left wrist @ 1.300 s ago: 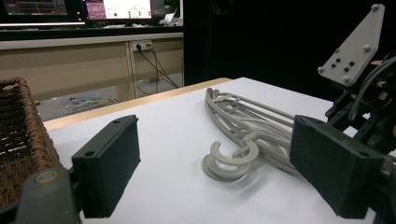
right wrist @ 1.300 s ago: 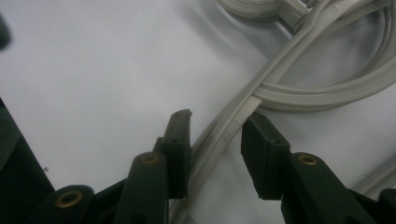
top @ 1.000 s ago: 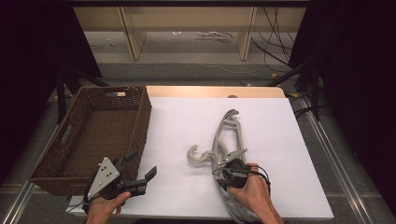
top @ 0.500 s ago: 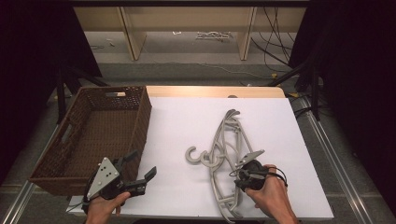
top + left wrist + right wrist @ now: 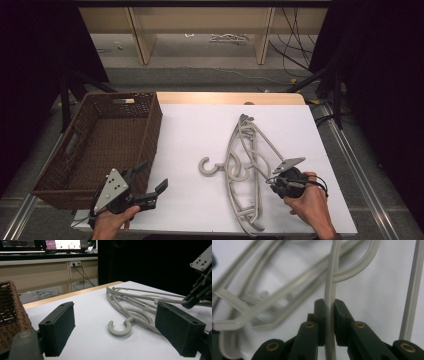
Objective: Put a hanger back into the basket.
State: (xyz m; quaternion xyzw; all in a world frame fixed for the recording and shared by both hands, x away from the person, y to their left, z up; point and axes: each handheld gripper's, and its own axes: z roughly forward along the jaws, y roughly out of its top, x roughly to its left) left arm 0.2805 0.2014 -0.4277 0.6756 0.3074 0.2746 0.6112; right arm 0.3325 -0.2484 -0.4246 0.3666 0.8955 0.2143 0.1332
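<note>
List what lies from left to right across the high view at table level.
Basket → left gripper → hook of a hanger → pile of hangers → right gripper, shut on a hanger bar.

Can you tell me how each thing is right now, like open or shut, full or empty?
Left tool: open, holding nothing, above the table's front edge.
Right tool: shut on a thin bar of a hanger.
Hangers: grey, tangled in a pile, lying on the white table.
Basket: brown wicker, upright, empty as far as I can see.
</note>
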